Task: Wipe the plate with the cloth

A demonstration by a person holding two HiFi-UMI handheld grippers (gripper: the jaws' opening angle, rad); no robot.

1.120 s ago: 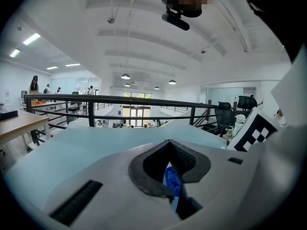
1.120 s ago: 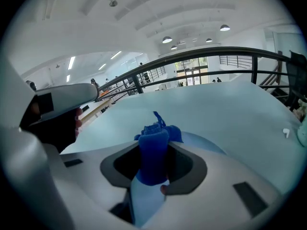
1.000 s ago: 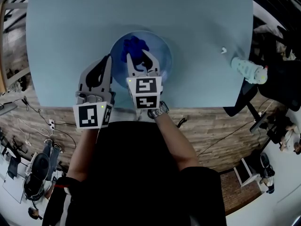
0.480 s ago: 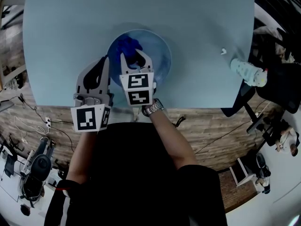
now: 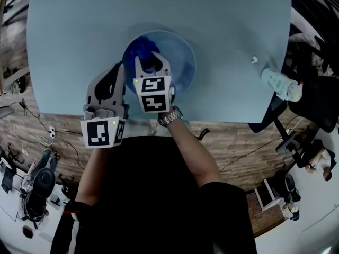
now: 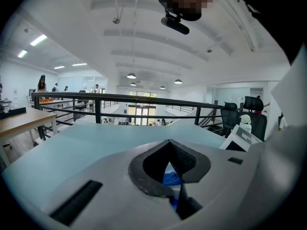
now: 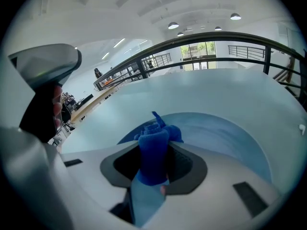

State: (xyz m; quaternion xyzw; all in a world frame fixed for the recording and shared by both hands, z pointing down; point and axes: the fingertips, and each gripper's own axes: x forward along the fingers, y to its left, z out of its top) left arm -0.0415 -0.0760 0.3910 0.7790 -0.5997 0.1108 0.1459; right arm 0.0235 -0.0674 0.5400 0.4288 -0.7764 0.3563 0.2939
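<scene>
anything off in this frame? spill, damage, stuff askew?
Nothing much. The plate sits flat on the table, with no spill or crack in view. The right gripper is shut on the bunched cloth over the plate. Only stray: a small white scrap lying on the table, right of the plate.

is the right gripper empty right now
No, the right gripper has its jaws shut on the blue cloth over the plate.

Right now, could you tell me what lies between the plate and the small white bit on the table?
Nothing: between the plate and the white bit the table is bare, as the head view shows.
</scene>
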